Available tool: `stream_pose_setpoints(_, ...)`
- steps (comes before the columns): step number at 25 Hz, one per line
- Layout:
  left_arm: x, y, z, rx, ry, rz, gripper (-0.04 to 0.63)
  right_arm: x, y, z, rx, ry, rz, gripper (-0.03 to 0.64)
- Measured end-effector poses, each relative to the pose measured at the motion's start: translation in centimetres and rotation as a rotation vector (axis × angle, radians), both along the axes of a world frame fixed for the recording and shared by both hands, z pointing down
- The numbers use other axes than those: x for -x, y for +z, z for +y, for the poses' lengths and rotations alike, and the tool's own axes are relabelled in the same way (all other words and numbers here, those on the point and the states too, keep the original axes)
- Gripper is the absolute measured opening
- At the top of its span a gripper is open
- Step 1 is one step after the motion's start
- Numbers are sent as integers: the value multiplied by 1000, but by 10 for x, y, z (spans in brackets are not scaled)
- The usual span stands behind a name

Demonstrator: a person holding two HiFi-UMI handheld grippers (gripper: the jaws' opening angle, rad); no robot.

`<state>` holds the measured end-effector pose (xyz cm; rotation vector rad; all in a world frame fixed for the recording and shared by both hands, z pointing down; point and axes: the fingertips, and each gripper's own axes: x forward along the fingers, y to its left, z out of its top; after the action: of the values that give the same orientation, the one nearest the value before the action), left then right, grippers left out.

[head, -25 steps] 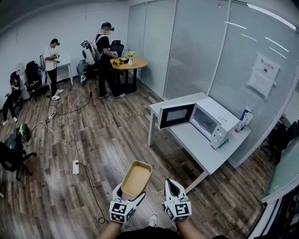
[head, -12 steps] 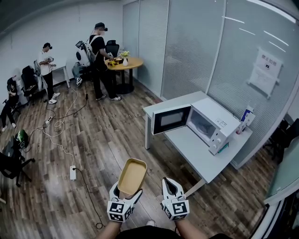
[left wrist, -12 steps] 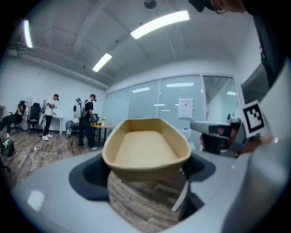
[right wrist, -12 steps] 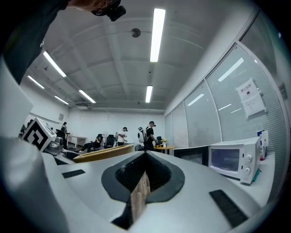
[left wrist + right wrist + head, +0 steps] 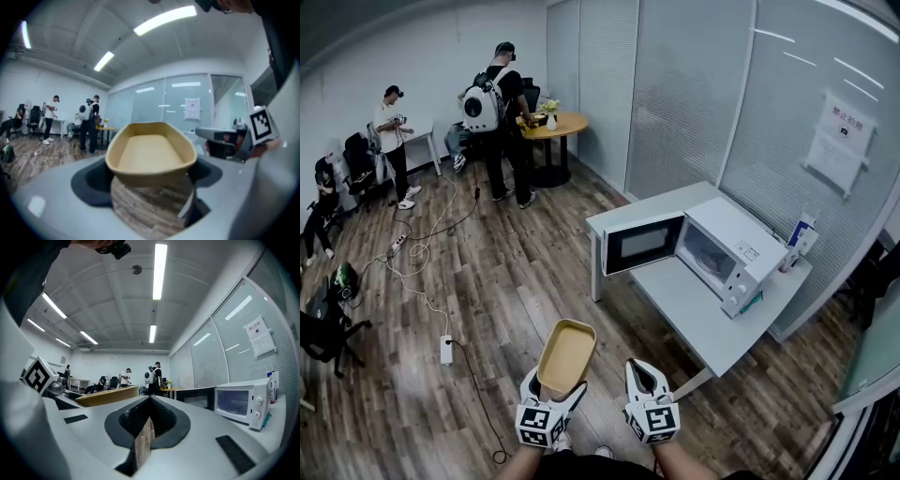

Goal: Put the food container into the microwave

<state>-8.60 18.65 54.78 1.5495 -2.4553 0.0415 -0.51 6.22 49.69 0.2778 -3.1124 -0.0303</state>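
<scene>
Wood floor (image 5: 506,281) across the room, glass partition (image 5: 694,103) on the R side. White counter (image 5: 689,305) stands along the partition.

Microwave (image 5: 727,246) sits on the counter by its far edge, toward the R end. Its door (image 5: 645,244) is swung wide open and sticks out over the counter's L end. The cavity faces the near edge.

Bkgd, well apart from the counter: round table (image 5: 555,127) w/ a person (image 5: 502,103) wearing a backpack next to it. More ppl further L.

Container (image 5: 567,354) is tan, oblong, open top. It's held in the air over the floor, off the counter's near corner and well apart from both counter and microwave. Long axis points away from the holder.

L gripper (image 5: 551,401) is clamped on the container's near end, one jaw each side of it. The rest of the container sticks out ahead of the jaws.

R gripper (image 5: 645,377) is just beside the L one, not touching the container. Jaws pressed together w/ only a thin slit, nothing in it.

Small carton (image 5: 797,239) on the counter's far R corner, just beside the microwave. Teal item (image 5: 750,300) near the R edge at the microwave's front, can't ID it.
</scene>
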Motion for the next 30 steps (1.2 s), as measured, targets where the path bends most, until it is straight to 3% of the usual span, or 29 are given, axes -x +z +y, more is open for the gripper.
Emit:
stream_pose_setpoints(12, 58, 11, -53, -6, 123, 22, 486, 49, 4, -49, -28, 116, 23, 7)
stream_pose_setpoints(18, 96, 12, -77, 32, 195, -53, 486, 83, -3, -76, -46, 197, 23, 8)
stream_pose_setpoints(23, 123, 13, -95, 50, 248, -93, 486, 110, -5, -87, 27, 254, -3, 8)
stream_pose_setpoints(30, 138, 8, -117, 36, 341, -90, 486, 113, -7, -96, 18, 358, -12, 8)
